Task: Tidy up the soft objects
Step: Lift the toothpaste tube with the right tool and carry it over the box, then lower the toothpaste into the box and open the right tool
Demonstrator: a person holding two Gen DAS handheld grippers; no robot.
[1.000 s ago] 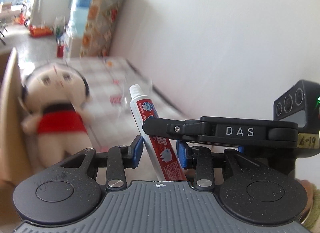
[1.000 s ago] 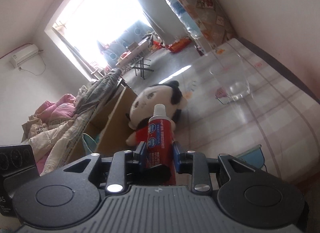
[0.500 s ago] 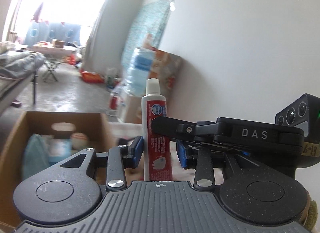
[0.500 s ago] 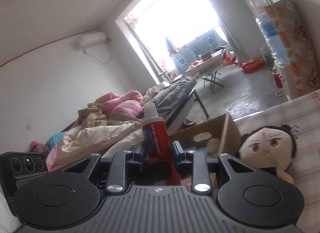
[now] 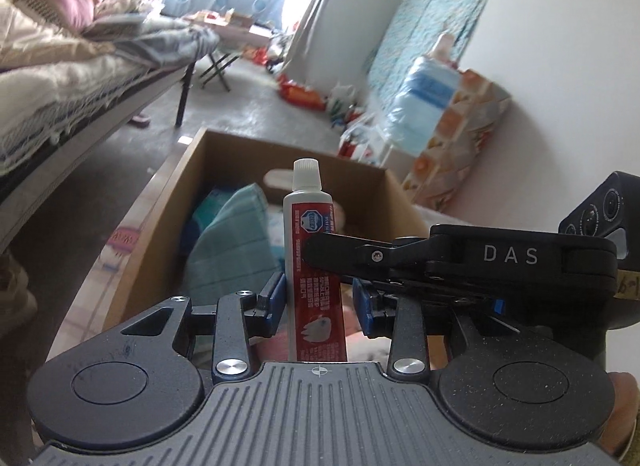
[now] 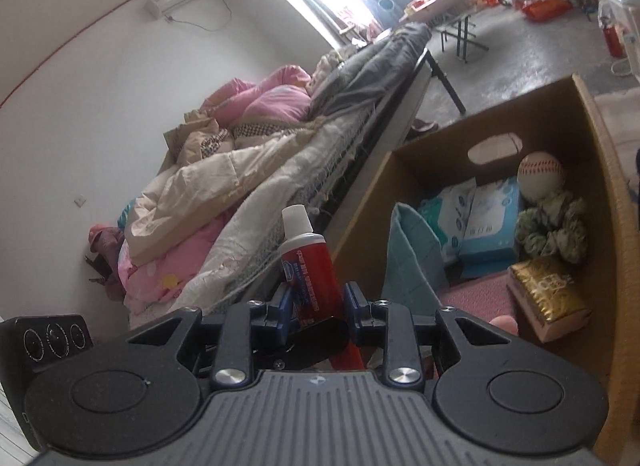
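Note:
A red and white toothpaste tube [image 5: 310, 225] stands upright between both pairs of blue pads, cap up. My left gripper [image 5: 318, 300] is around it; the left pad touches, a small gap shows at the right pad. My right gripper [image 6: 316, 302] is shut on the tube [image 6: 308, 266] and crosses in front of the left one. Both hover over the near end of an open cardboard box [image 5: 176, 189], which also shows in the right wrist view [image 6: 608, 193]. In it lie a teal cloth [image 6: 412, 254], tissue packs [image 6: 476, 213], a baseball [image 6: 540, 175], a green scrunchie [image 6: 550, 225] and a gold packet [image 6: 548, 290].
A bed piled with pink and beige bedding [image 6: 248, 185] runs along the box's left side. A water jug [image 5: 428, 105] and patterned box [image 5: 460, 137] stand by the right wall. A folding table [image 6: 456, 21] is far back near the bright doorway.
Both grippers swung left with the tube, from facing the doll on the checked surface to over the cardboard box. The doll has left both views; the box contents now show.

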